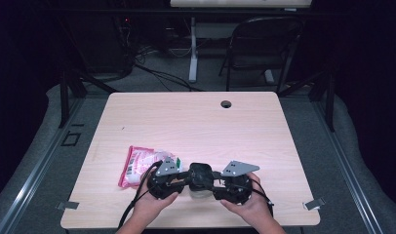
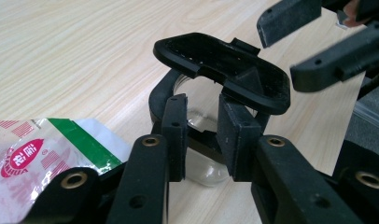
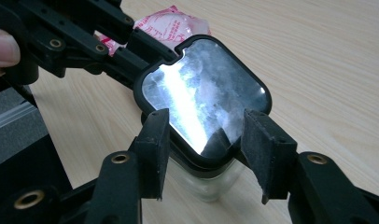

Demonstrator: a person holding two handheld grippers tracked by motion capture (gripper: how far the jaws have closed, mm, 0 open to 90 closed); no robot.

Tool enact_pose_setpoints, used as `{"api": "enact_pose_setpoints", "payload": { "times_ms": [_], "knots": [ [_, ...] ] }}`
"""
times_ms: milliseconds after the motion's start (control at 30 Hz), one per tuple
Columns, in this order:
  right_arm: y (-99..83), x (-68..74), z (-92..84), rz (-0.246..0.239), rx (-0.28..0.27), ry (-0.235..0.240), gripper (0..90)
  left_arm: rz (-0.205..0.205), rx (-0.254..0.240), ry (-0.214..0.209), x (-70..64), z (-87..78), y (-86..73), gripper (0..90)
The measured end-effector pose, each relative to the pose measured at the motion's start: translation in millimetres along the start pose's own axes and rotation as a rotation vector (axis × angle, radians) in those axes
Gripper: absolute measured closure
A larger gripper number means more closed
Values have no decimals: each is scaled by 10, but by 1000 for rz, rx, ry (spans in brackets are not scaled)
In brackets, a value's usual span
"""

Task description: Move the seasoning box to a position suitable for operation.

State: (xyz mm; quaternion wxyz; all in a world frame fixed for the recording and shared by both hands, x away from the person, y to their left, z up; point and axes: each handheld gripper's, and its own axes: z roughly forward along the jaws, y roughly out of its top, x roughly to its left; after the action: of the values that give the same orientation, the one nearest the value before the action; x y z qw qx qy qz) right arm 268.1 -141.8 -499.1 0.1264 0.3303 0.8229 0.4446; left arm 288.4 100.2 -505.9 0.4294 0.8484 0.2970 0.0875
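Pink packet (image 2: 26,156), partly legible "XIANHUA"

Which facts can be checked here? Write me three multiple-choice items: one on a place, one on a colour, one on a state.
1. In the high view, the packet lies
A. left of the jar
B. right of the jar
C. on the chair

2. The lid's frame is
A. white
B. black
C. red

3. The lid is
A. pressed flat on the jar
B. lying on the floor
C. raised at a tilt over the jar's mouth

Answers:
1 A: the pink packet lies left of the jar.
2 B: the lid has a black rim.
3 C: the left gripper view shows a gap under it.
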Motion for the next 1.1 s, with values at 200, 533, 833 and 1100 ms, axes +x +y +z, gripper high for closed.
{"api": "enact_pose_setpoints", "payload": {
  "times_ms": [200, 533, 833, 1100],
  "knots": [
    [16, 81, 20, -31, -1, -6, 509, -5, -19, 13, -8, 7, 29, 685],
    [21, 210, 67, -108, 0, -47, 490, -8, -34, 24, -11, 4, 55, 665],
    [16, 238, 77, -128, -5, -85, 506, -21, -11, 49, 27, 85, 2, 641],
    [15, 218, 72, -115, -13, -69, 508, -36, -10, 44, 47, 122, -35, 629]
  ]
}}
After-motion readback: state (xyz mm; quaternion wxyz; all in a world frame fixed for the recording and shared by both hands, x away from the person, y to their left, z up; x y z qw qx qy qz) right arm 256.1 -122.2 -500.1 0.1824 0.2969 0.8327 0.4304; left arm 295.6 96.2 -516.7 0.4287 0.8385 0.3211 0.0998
